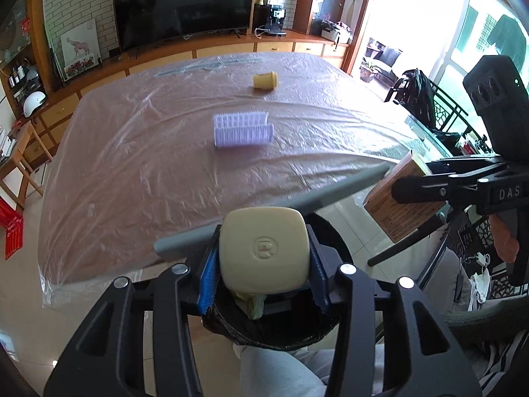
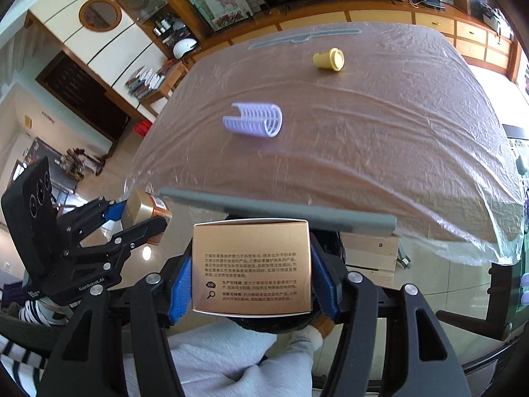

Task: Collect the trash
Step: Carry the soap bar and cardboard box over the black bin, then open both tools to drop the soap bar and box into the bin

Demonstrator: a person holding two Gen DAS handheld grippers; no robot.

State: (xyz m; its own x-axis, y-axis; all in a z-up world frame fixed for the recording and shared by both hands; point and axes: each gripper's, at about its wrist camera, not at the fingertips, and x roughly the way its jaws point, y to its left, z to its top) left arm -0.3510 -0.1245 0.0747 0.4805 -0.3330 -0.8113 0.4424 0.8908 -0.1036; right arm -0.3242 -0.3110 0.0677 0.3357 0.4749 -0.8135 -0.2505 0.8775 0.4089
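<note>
My left gripper [image 1: 264,235] is shut on a cream-lidded cosmetic jar [image 1: 264,248], held over a black-lined bin [image 1: 297,334] just off the table's near edge. In the right wrist view the jar [image 2: 145,208] shows a gold cap and copper body inside the left gripper [image 2: 140,220]. My right gripper [image 2: 251,248] is shut on a copper-coloured printed box [image 2: 251,271], with the bin [image 2: 261,326] dark beneath it. From the left wrist the box [image 1: 393,211] and right gripper [image 1: 413,183] sit at the right. A purple hair roller [image 1: 243,129] [image 2: 254,119] and a yellow cup [image 1: 265,81] [image 2: 329,59] lie on the table.
Clear plastic sheeting covers the brown table [image 1: 132,182] [image 2: 380,139]. A grey bar [image 1: 330,188] [image 2: 281,211] runs along its near edge above the bin. A person's grey-trousered legs [image 2: 215,357] are below the grippers. Cabinets and a television [image 1: 185,3] stand behind.
</note>
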